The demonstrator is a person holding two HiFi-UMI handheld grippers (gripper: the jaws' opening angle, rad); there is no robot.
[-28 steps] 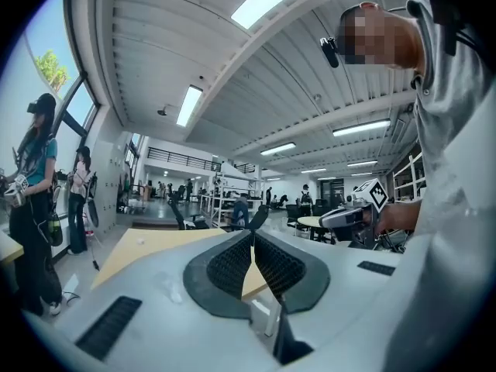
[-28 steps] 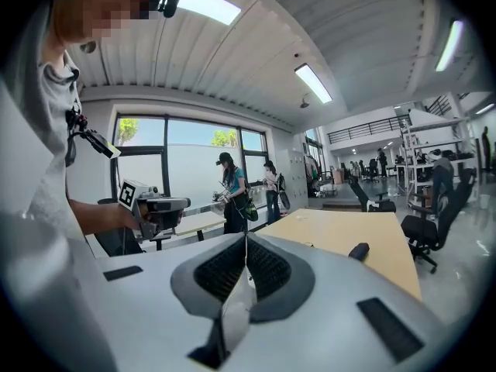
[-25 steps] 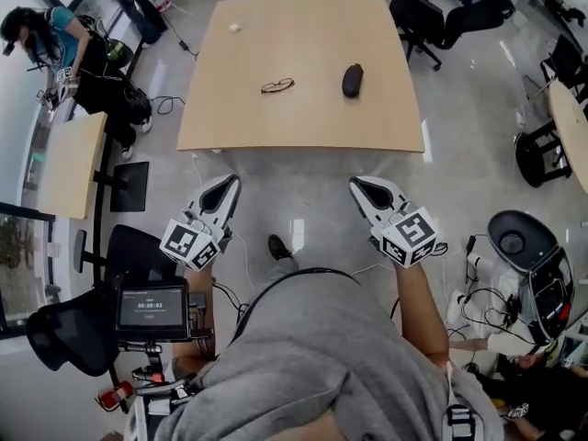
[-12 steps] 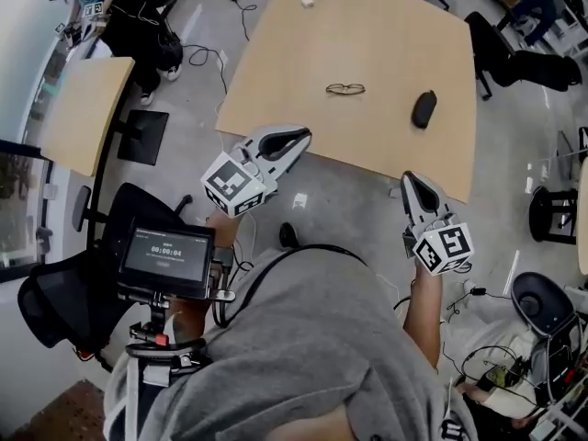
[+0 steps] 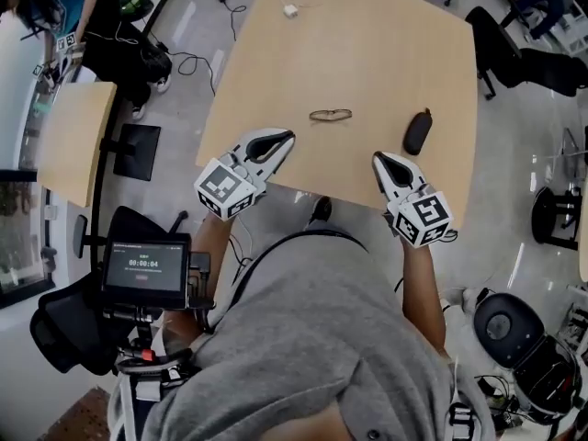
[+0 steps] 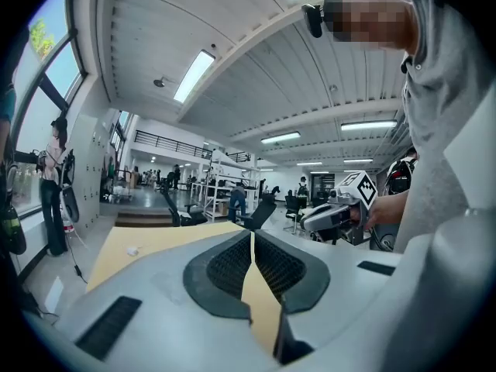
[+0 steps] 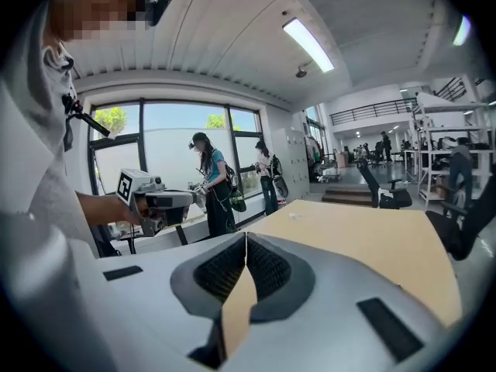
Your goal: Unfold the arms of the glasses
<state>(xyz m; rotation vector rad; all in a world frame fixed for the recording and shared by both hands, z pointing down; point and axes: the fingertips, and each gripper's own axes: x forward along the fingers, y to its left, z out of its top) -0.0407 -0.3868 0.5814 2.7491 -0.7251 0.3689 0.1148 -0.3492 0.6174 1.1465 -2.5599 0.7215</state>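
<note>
Left gripper [image 5: 279, 139] has its jaws pressed together with nothing between them. Right gripper [image 5: 380, 160] is the same, closed and empty. Both hang over the near edge of the table [image 5: 276, 72], tips pointing toward 12 o'clock in the head view.

Glasses [image 5: 331, 115] lie flat on the table, apart from both grippers and between their lines. They sit at about 2 o'clock from the left tips and about 10 to 11 o'clock from the right tips. Long axis runs 9 to 3 o'clock, across both grippers' pointing direction. Left looks slightly nearer, though it's close.

Can't tell the arms' fold state; too small. Black case [image 5: 418, 131] sits at 3 o'clock from the glasses, well apart, near 1 o'clock of the right gripper.

Judgement: jaws need to open first, then one gripper goes to each end of the frame.
</note>
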